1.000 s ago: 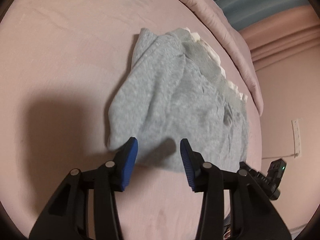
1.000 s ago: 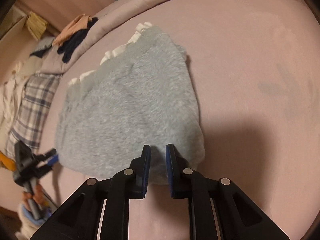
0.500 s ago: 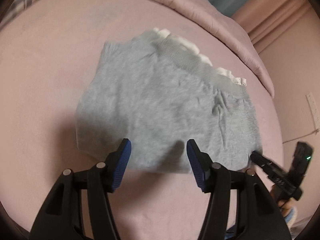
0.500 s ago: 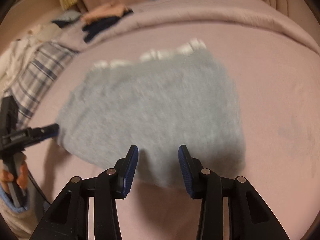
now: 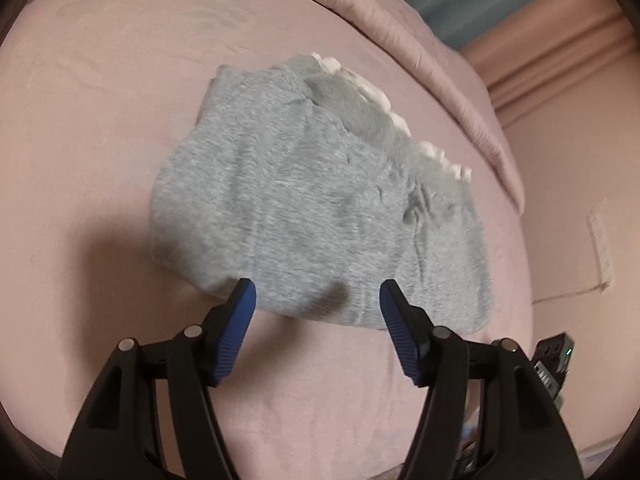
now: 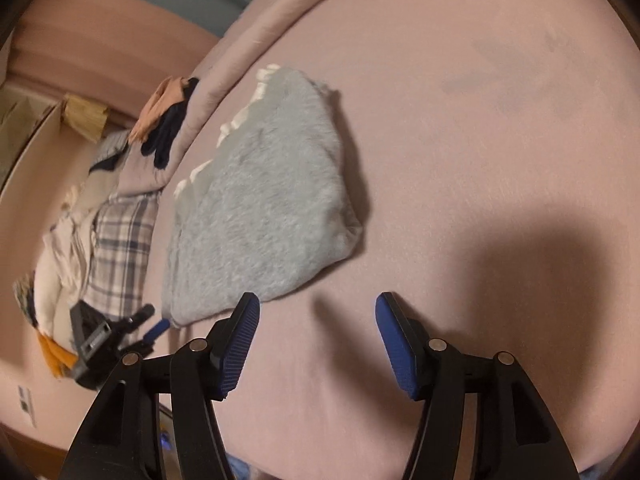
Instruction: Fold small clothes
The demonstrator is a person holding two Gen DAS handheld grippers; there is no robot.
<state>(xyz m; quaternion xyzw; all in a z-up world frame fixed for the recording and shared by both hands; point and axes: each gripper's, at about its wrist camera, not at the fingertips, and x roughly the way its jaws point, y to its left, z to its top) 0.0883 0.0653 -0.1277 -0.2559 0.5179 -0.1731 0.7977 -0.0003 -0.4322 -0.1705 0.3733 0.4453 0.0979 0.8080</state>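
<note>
Left wrist view: the left gripper (image 5: 316, 294) stands with its blue-padded jaws spread wide and nothing between them, poised just above the near edge of the folded grey garment (image 5: 320, 208), which lies flat on the pink bed sheet (image 5: 92, 120); whether the pads touch the cloth cannot be told. This view alone shows the darker ribbed waistband (image 5: 360, 108) and the white frilled trim (image 5: 400, 120) along the garment's far edge, the rolled pink duvet (image 5: 420, 40) beyond it, and, at the lower right past the bed's edge, part of the other black tool (image 5: 554, 364) with a small green light. Right wrist view: the right gripper (image 6: 317, 306) is likewise opened wide and empty, set over bare sheet just to the right of the garment's (image 6: 260, 200) near corner, with a dark shadow (image 6: 560, 256) on the sheet ahead of it. Only this view shows the pile of other clothes along the left side of the bed: a plaid piece (image 6: 120, 248), pale cloth (image 6: 64, 248), and navy and peach items (image 6: 164, 120) on the duvet, with the left gripper's body (image 6: 108, 336) beside the garment's lower left corner. Broad bare sheet lies to the right of the garment in this view, and to its left in the left wrist view
</note>
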